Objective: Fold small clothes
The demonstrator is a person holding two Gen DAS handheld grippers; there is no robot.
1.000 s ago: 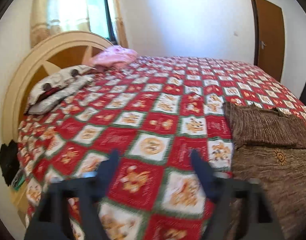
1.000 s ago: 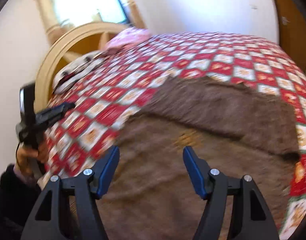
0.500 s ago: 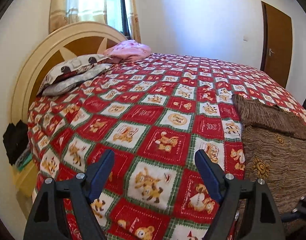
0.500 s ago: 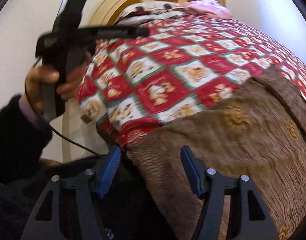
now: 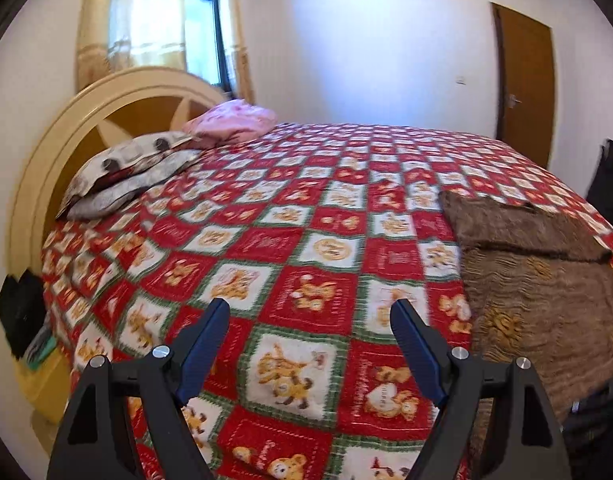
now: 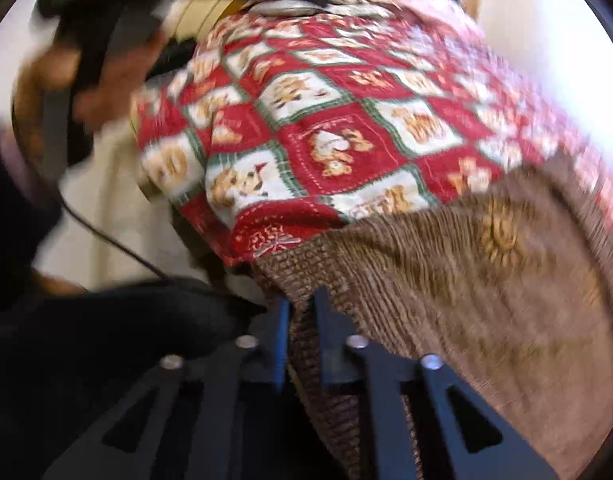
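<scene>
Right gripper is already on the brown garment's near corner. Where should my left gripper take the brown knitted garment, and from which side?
Probably the hem of the brown knitted garment hanging over the bed's near edge, coming from the red patchwork bedspread side with jaws straddling the edge. The right gripper is shut on that draped edge; the left gripper is open above the bedspread.

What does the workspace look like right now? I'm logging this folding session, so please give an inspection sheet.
Surface: bed under a red patchwork bedspread.
Job's things: brown garment at the near edge, its far end folded over.
Clutter: pillows and a pink bundle by the headboard.
Grippers: left gripper open above the bedspread; right gripper shut on the garment's corner.
Cables: black cable below the left hand.
Surroundings: curtained window, wooden door.
</scene>
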